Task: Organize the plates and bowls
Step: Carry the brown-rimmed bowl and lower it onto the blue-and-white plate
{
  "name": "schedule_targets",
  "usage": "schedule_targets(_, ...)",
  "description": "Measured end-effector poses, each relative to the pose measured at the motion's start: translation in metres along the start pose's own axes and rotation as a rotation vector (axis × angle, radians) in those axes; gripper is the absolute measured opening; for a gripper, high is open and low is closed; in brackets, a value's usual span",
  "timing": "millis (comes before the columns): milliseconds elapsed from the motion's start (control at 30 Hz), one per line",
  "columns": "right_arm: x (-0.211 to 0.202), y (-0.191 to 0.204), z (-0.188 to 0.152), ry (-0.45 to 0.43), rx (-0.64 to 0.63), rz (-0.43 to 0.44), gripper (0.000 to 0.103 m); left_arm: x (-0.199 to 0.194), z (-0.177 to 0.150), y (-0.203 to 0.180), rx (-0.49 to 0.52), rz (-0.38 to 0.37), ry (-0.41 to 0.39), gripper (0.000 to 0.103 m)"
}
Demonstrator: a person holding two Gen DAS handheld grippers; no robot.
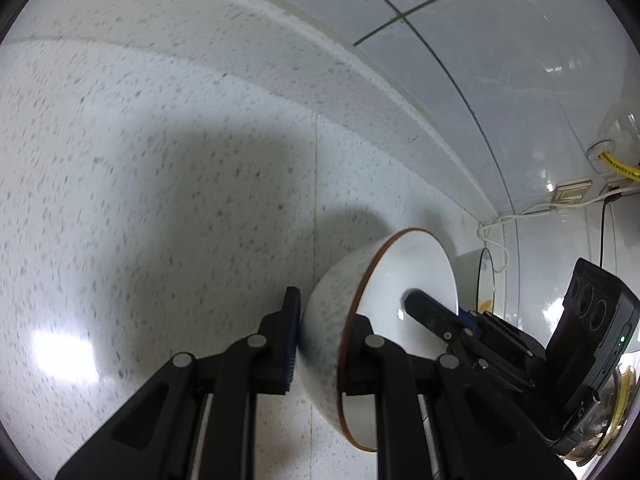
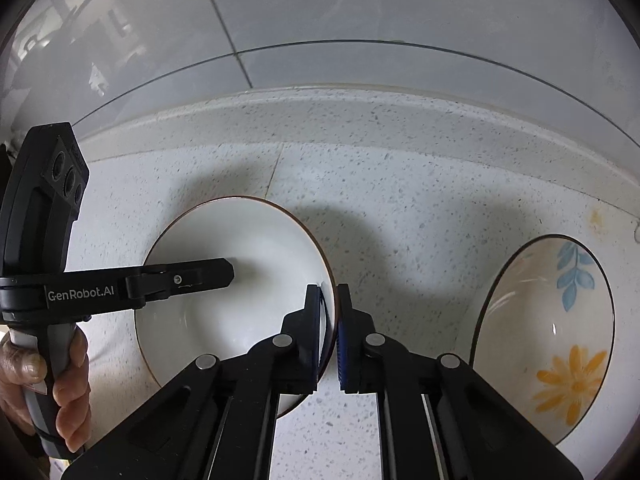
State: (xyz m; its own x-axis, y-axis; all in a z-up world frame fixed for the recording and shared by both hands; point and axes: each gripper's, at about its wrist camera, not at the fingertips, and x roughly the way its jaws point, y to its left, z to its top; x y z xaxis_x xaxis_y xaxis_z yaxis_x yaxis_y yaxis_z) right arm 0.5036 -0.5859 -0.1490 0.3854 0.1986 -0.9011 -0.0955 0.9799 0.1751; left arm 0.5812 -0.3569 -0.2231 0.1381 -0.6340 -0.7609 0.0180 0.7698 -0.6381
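1. Two bowls total on the speckled countertop (image 2: 400, 200): one plain white bowl (image 2: 240, 280) with a thin brown rim, and one floral bowl (image 2: 560, 340) with a blue leaf and orange flower painted inside, sitting well apart to its right
2. Two grippers, both on the same white bowl. The left gripper (image 1: 320, 344) is clamped on its left wall, one finger inside, one outside
3. The right gripper (image 2: 330, 332) is pinched tight on the opposite rim, blue pads either side of the edge
4. One hand (image 2: 48, 392) shows, wrapped around the left gripper's handle
5. Tiled wall (image 2: 360, 20) runs behind the counter
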Motion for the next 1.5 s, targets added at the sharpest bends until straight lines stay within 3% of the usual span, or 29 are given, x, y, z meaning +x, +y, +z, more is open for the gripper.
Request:
schedule_targets(200, -0.004, 0.009, -0.013, 0.022, 0.005, 0.020, 0.007, -0.010, -0.015, 0.002, -0.011, 0.009, 0.010, 0.015)
schedule_targets(567, -0.024, 0.011, -0.069, 0.037, 0.146, 0.186, 0.007, -0.038, -0.078, -0.003, -0.002, 0.032, 0.065, 0.016)
schedule_targets(867, -0.101, 0.024, -0.131, -0.030, 0.228, 0.275, 0.009, -0.099, -0.152, -0.037, 0.077, -0.016, 0.051, 0.018)
schedule_targets(1133, -0.163, 0.053, -0.219, -0.012, 0.250, 0.308, 0.010, -0.149, -0.245, -0.050, 0.165, -0.074, 0.137, 0.020)
schedule_targets(1333, -0.150, 0.058, -0.265, 0.083, 0.264, 0.335, 0.011, -0.141, -0.300, -0.031, 0.172, -0.083, 0.222, 0.020)
schedule_targets(1500, -0.127, 0.046, -0.283, 0.130, 0.302, 0.396, 0.012, -0.122, -0.325, -0.024, 0.174, -0.059, 0.250, 0.020)
